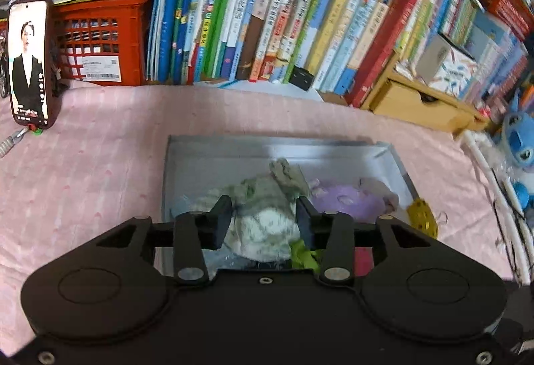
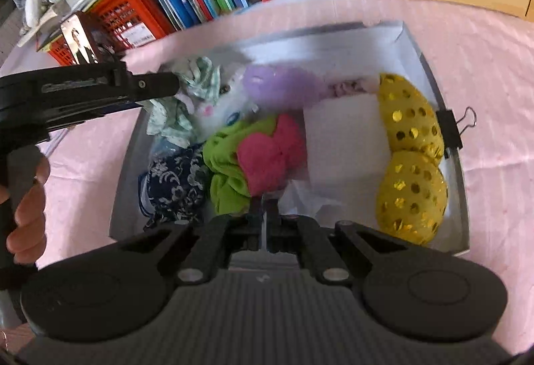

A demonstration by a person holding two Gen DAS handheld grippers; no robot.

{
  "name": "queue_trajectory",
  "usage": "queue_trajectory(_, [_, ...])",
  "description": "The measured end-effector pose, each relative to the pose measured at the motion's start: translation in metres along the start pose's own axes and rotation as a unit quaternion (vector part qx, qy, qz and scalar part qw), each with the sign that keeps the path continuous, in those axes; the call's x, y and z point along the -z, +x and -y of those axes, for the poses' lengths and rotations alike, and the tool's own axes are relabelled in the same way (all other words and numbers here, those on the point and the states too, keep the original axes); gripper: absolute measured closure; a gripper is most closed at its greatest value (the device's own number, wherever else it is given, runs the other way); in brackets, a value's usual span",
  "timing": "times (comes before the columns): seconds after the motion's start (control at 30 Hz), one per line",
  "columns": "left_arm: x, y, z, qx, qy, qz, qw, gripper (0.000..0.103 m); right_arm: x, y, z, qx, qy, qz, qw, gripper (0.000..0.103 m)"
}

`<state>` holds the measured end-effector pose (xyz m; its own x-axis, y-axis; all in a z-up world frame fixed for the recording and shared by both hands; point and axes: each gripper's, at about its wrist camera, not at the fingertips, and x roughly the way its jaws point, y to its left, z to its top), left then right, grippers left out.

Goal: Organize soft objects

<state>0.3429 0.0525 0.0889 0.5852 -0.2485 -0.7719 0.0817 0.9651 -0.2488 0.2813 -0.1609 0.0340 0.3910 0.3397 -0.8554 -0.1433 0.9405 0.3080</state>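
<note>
A grey box (image 1: 187, 164) (image 2: 457, 184) on the pink cloth holds several soft toys. My left gripper (image 1: 264, 218) stands open over a white plush in green checked cloth (image 1: 263, 224) (image 2: 213, 111), which lies between and below the fingers. From the right wrist view the left gripper (image 2: 173, 84) reaches in at the box's left side. My right gripper (image 2: 266, 203) is open by a narrow gap, its tips at the lower edge of a pink and green toy (image 2: 263, 154). A purple plush (image 2: 277, 87), a yellow sequined plush (image 2: 410, 164) and a dark floral pouch (image 2: 177, 184) also lie inside.
A row of books (image 1: 267, 14), a red crate (image 1: 100, 41) and a wooden drawer (image 1: 417, 101) line the back. A phone (image 1: 30, 64) stands at the left. A blue plush (image 1: 520, 138) sits far right. A binder clip (image 2: 457, 124) grips the box rim. A hand (image 2: 26, 204) holds the left gripper.
</note>
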Motion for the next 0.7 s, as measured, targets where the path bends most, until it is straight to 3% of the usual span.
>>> queue_trajectory(0.07, [0.003,-0.004,0.004,-0.003,0.01,0.0,0.9999,0.055,0.001,-0.004,-0.001,-0.004,-0.006,0.01,1.0,0.085])
queue_trajectory(0.1, [0.004,-0.008,0.005,-0.002,0.013,0.002,0.9999,0.054,0.002,-0.008,-0.002,-0.007,-0.009,0.017,1.0,0.071])
queue_trajectory(0.43, [0.024,-0.055,0.026,-0.003,0.045,0.045,0.998,0.038,0.016,-0.069,0.001,-0.003,-0.049,0.101,0.994,0.042])
queue_trajectory(0.7, [0.061,-0.102,0.049,-0.003,0.101,0.085,0.9912,0.025,0.042,-0.106,-0.001,0.024,-0.086,0.165,0.982,0.031])
